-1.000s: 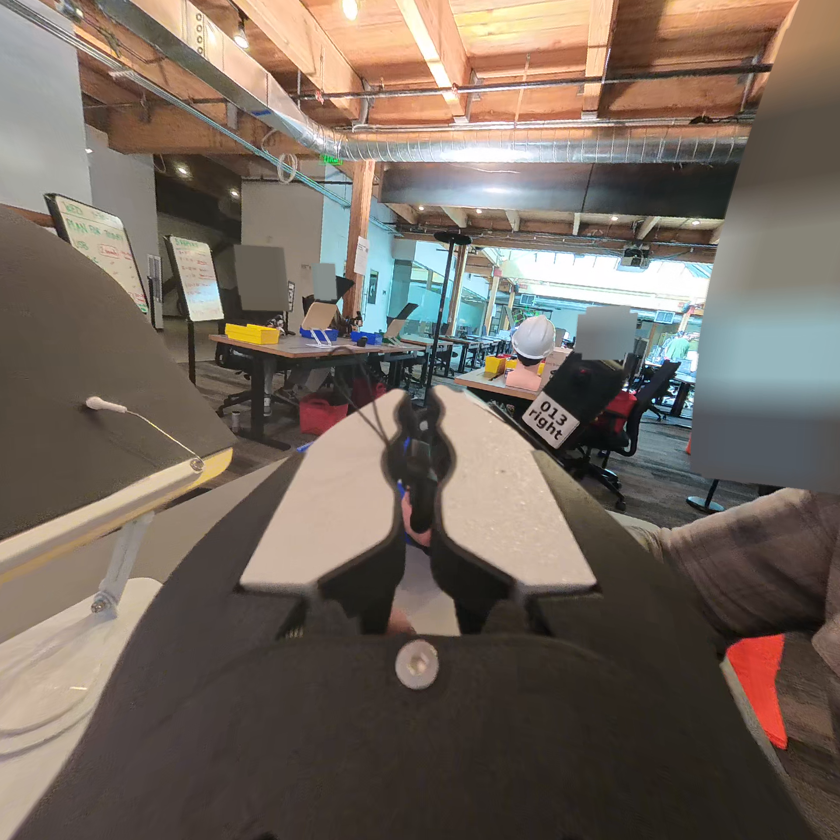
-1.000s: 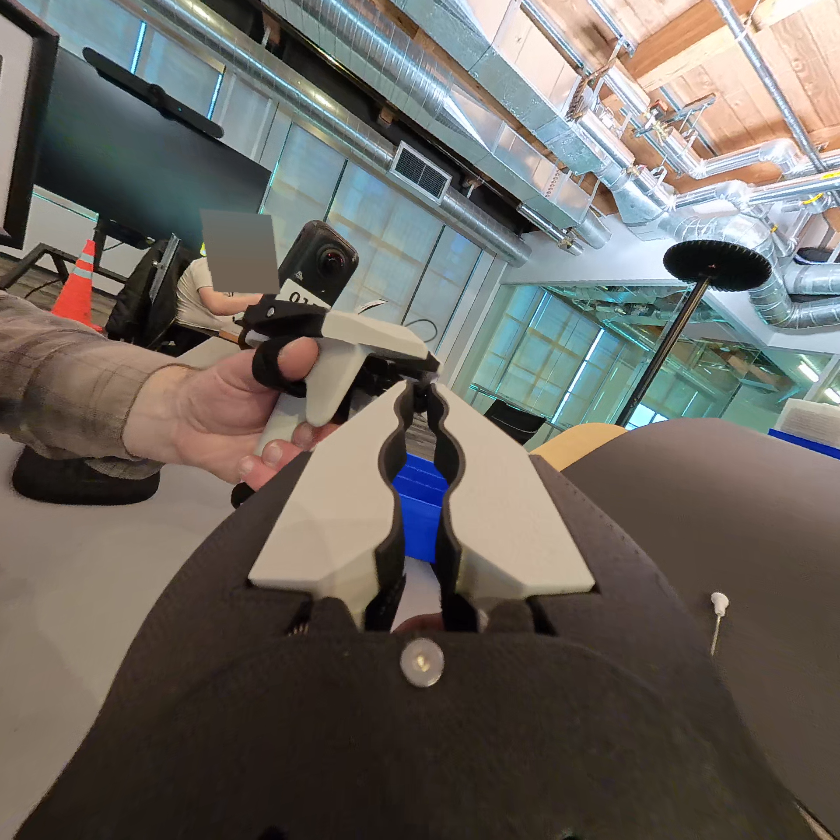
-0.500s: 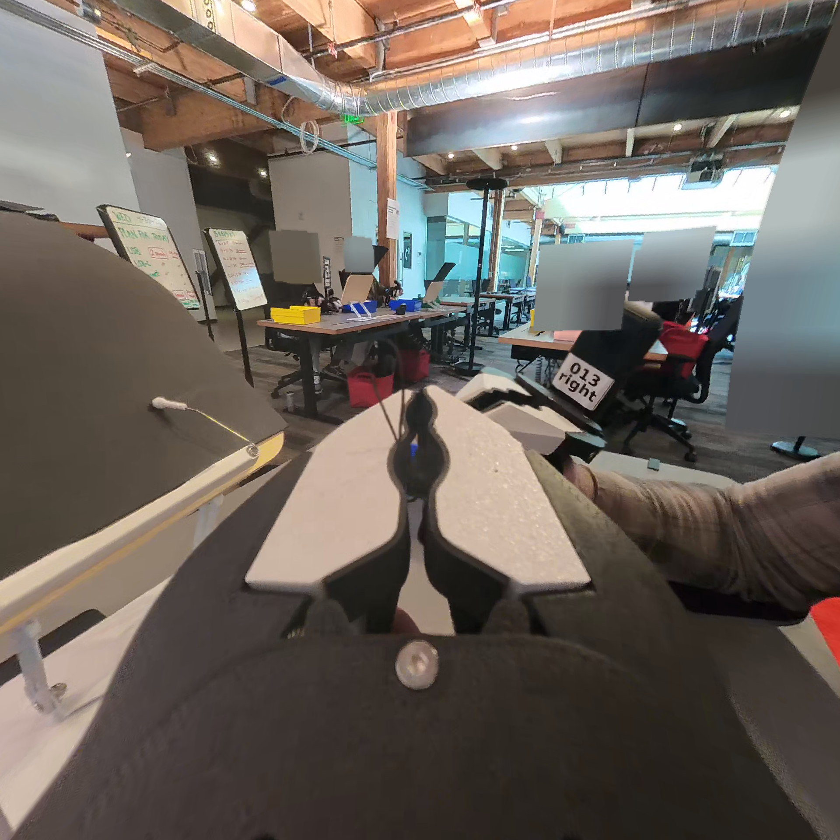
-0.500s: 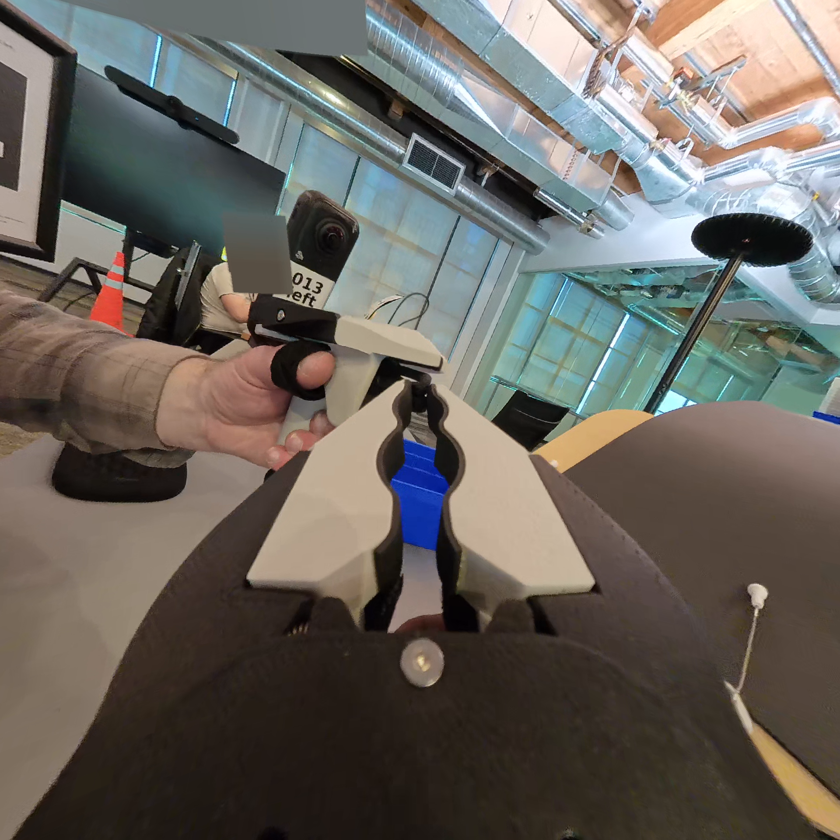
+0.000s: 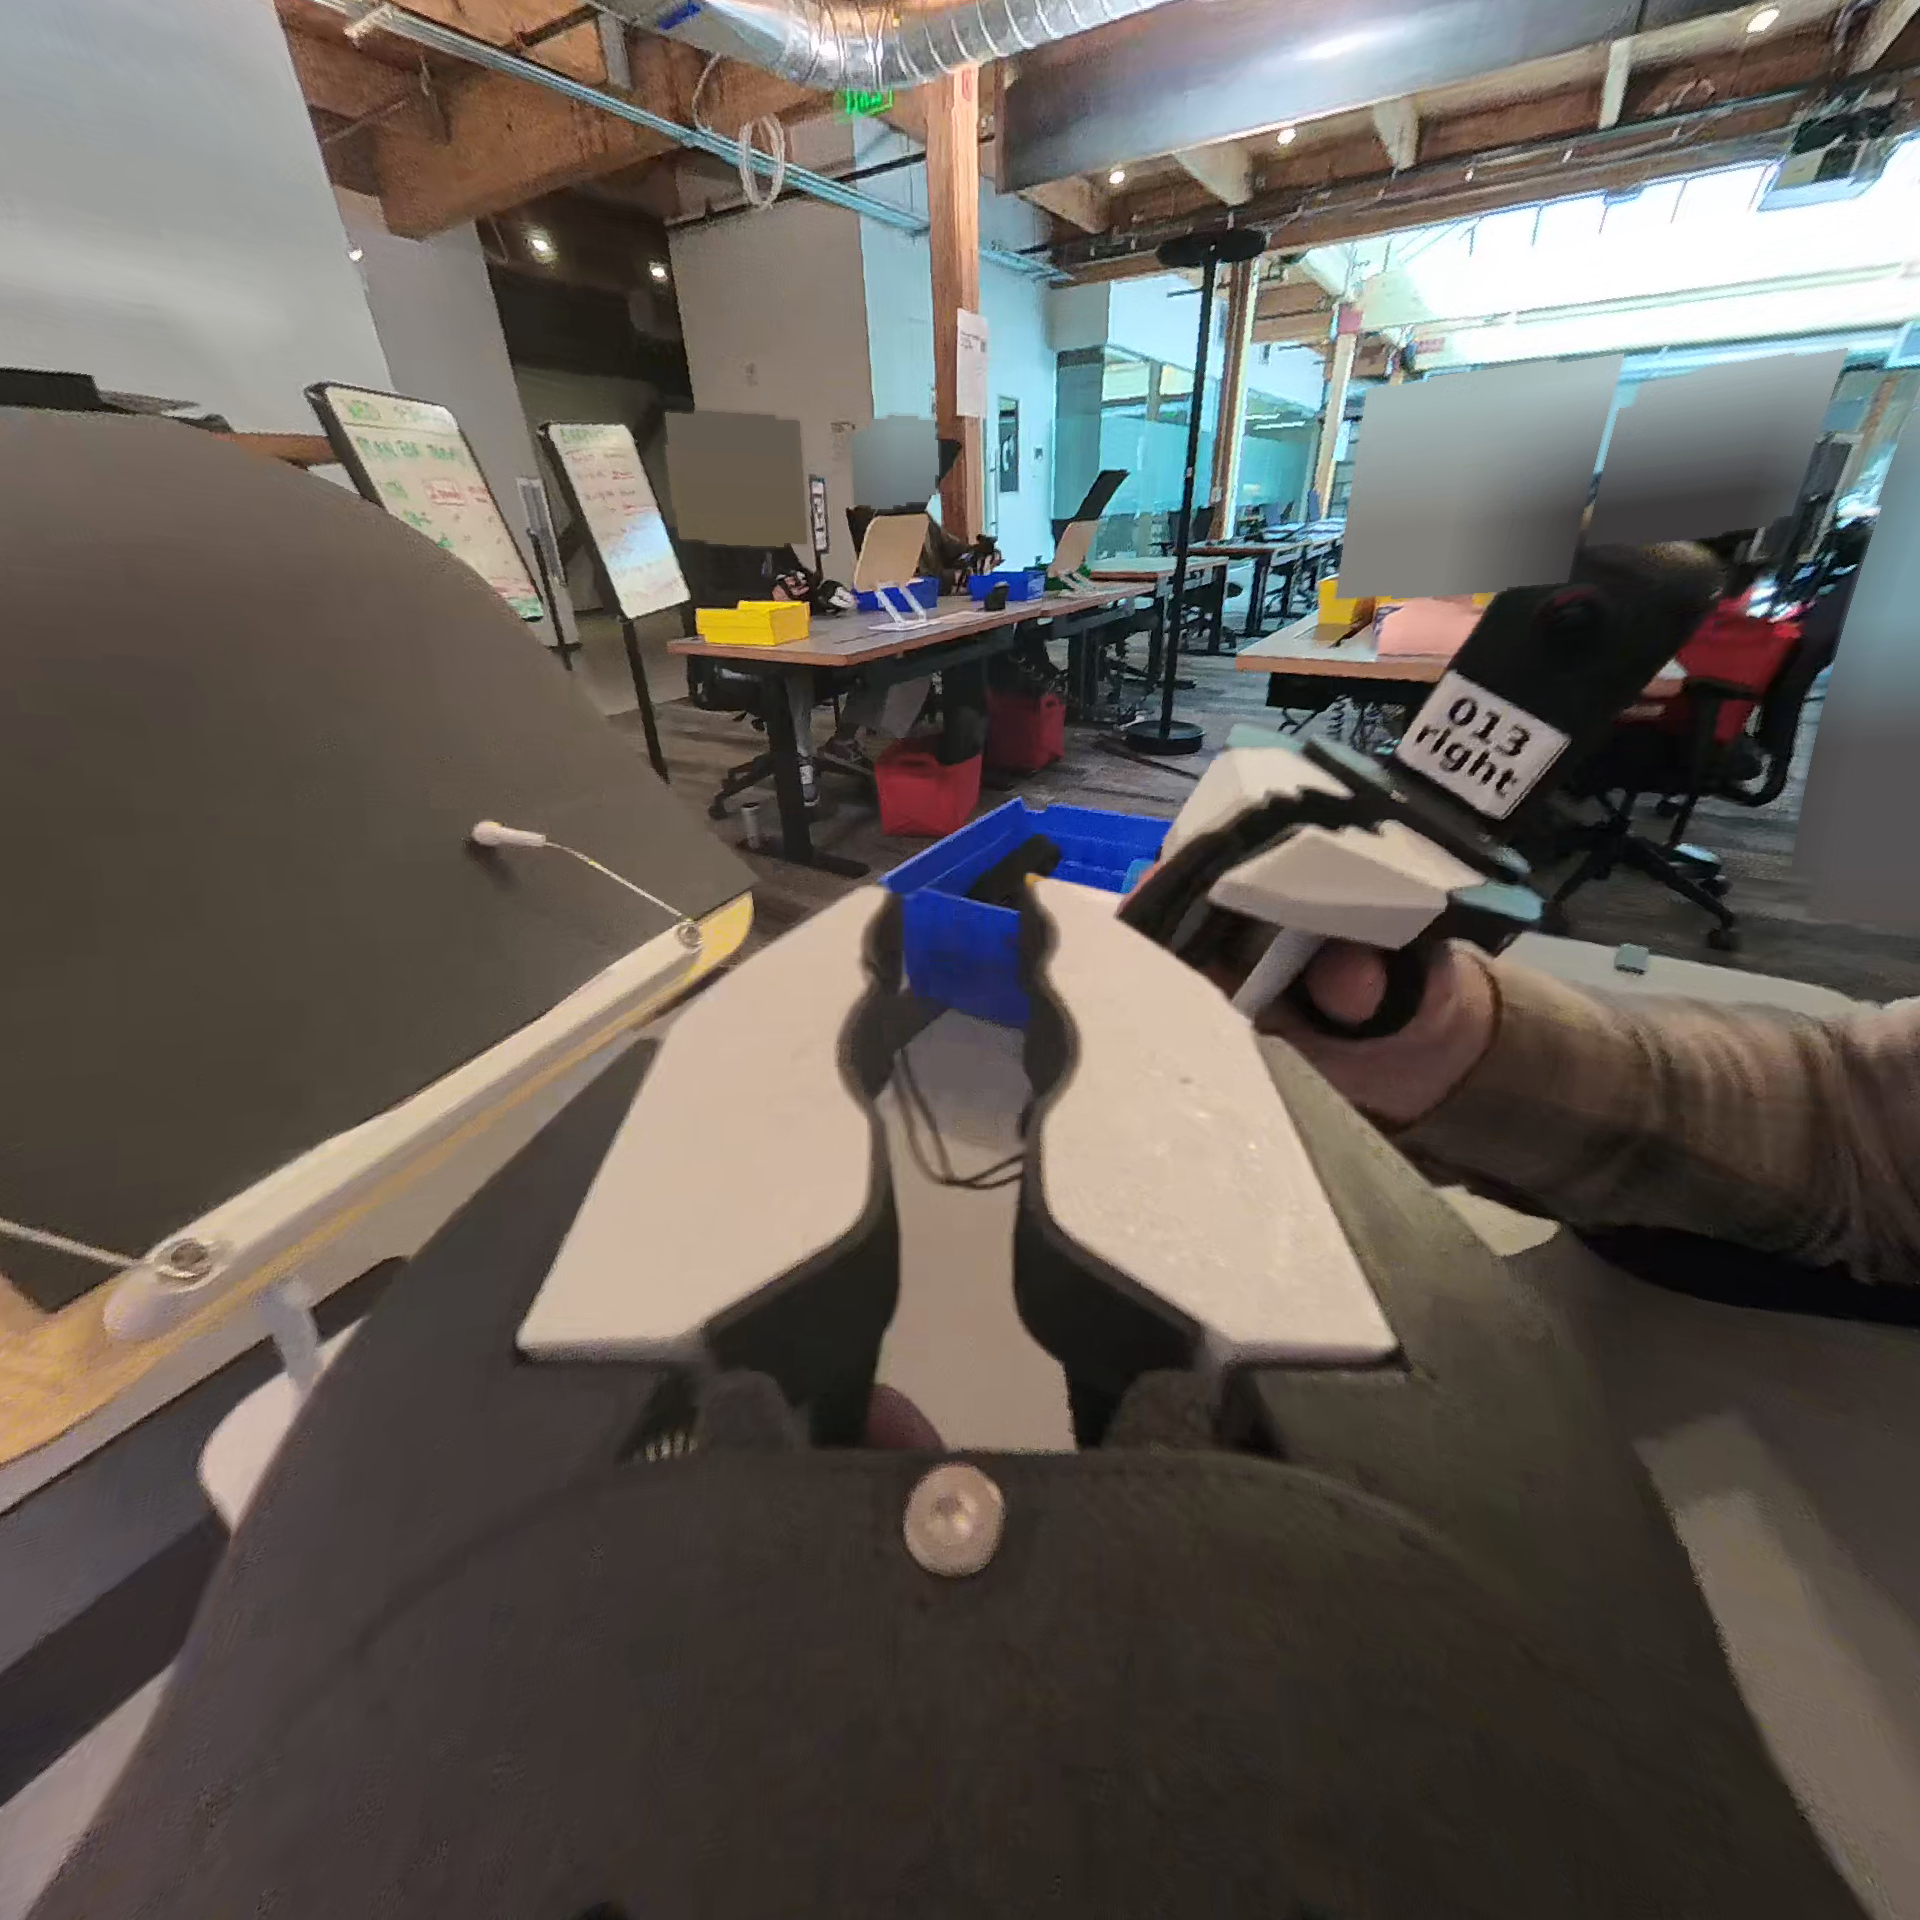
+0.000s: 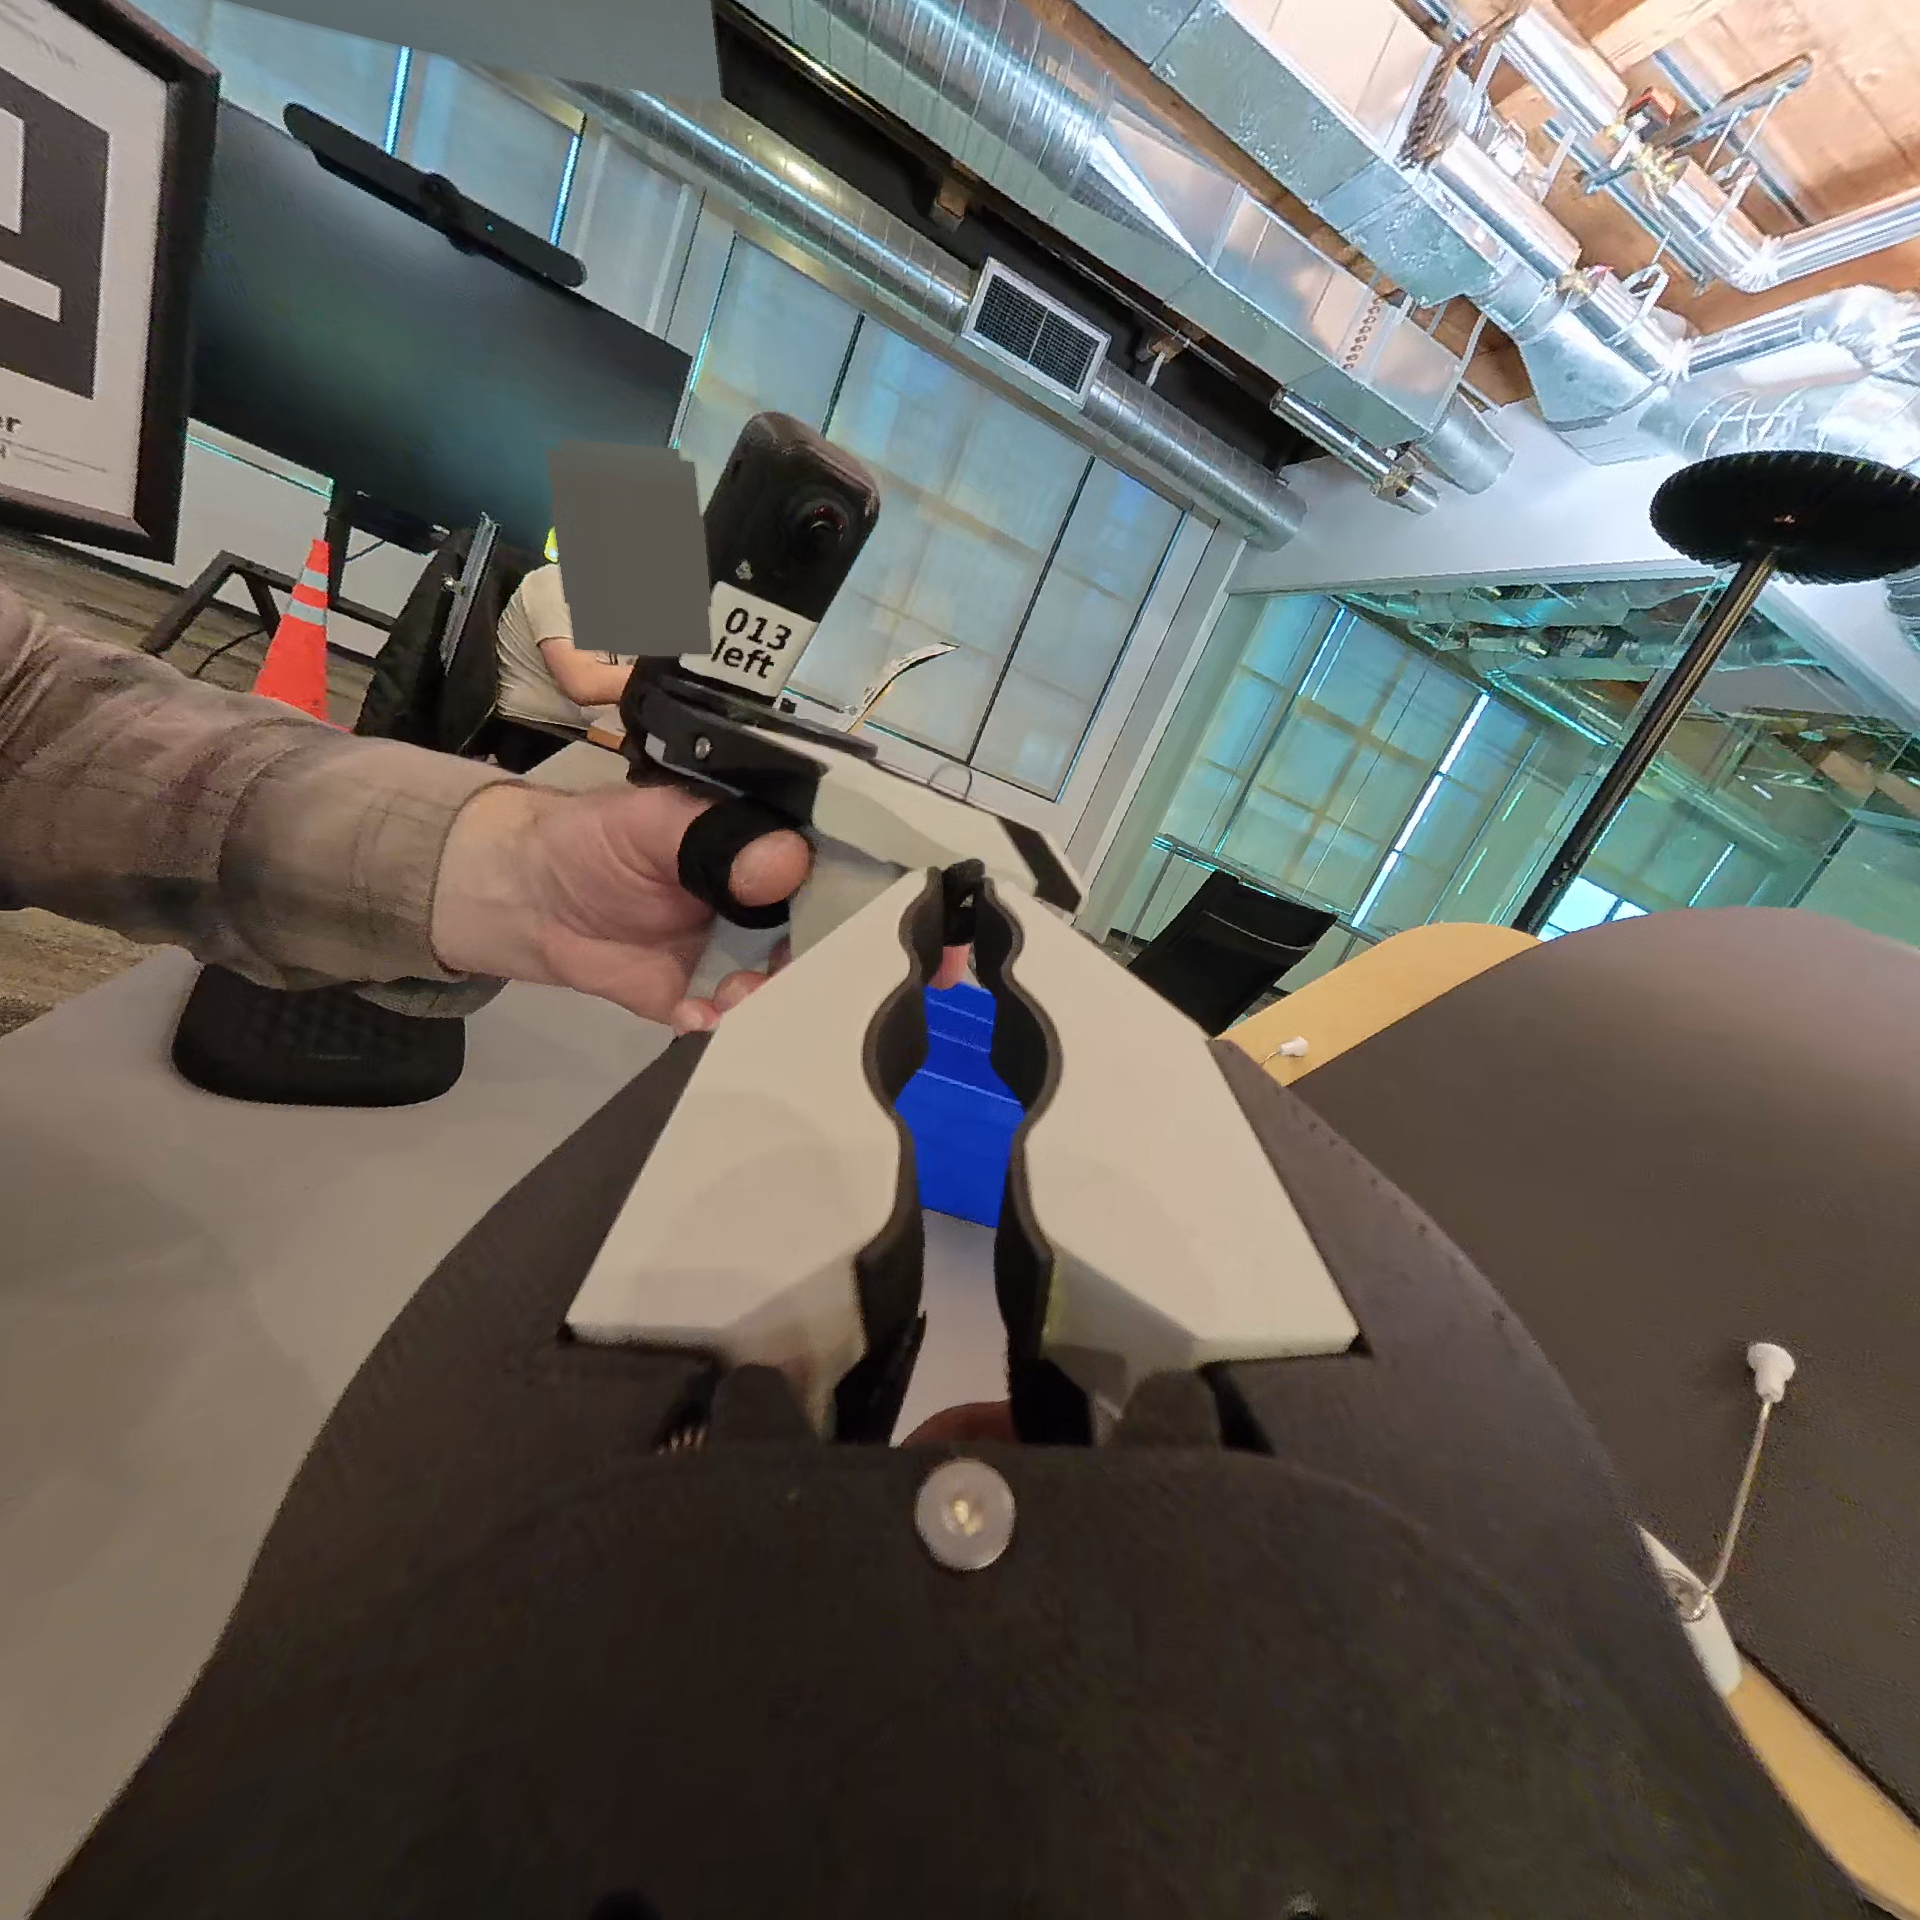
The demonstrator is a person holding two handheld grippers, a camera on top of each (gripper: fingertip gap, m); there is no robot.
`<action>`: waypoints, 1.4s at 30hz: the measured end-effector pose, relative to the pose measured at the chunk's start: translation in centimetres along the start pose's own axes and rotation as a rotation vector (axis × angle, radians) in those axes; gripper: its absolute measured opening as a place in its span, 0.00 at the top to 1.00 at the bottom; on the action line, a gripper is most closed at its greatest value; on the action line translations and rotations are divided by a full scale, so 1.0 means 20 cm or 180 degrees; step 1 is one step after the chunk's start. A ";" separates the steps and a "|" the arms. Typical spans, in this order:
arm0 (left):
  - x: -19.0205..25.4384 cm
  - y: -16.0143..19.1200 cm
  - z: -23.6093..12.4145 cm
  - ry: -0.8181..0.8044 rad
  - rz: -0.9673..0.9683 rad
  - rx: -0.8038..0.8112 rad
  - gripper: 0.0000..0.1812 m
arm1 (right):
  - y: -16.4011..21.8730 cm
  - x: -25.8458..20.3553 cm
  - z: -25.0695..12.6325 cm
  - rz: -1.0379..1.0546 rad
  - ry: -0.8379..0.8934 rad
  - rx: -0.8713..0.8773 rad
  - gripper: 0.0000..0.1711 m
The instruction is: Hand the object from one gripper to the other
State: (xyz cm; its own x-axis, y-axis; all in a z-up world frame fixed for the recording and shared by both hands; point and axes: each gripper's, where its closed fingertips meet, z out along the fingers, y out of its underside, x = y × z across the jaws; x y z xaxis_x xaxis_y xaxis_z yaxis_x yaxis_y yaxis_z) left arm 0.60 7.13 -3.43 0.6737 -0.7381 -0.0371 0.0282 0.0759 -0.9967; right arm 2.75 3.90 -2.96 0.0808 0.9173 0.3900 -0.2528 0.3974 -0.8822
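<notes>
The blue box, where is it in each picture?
Left wrist view: the blue box shows between the left tongs' open tips, middle of the picture.
Right wrist view: it peeks through the right tongs' gap, centre.
Shared landmark: the grey table under it.

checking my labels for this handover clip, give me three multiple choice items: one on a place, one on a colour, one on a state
1. Where is the blue bin? A on the floor B on the table past the left gripper's fingertips C on a chair
2. Traffic cone colour? A orange B green C blue
3. Left gripper's jaws? A shut B open C hidden
B: it shows through the finger gap, on the table. A: orange with a pale band. B: a clear gap parts its fingers.
</notes>
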 end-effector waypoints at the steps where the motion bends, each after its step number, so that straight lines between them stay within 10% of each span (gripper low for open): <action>1: -0.01 0.01 -0.01 -0.0016 0.0056 -0.0016 0.87 | 0.00 0.01 0.00 -0.0005 0.0005 -0.0016 0.99; 23: 0.08 0.04 -0.07 -0.0255 0.2545 -0.1051 0.61 | 0.02 -0.01 -0.02 -0.0478 -0.0045 -0.0294 0.99; 33: 0.02 0.13 0.06 -0.0726 0.3219 -0.1187 0.98 | 0.02 -0.06 -0.01 -0.0584 -0.0101 -0.0344 0.99; 42: 0.01 0.17 0.03 -0.0319 0.2831 -0.1247 0.99 | 0.00 -0.06 -0.04 -0.0722 -0.0212 -0.0381 0.85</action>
State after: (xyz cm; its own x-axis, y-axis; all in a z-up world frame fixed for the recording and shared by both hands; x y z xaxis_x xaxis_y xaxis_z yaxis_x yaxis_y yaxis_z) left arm 1.38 7.64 -6.81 0.3905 -0.4574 -0.7989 -0.7560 0.3359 -0.5619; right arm 3.35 2.83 -3.66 0.0578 0.8022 0.5943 -0.1192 0.5966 -0.7936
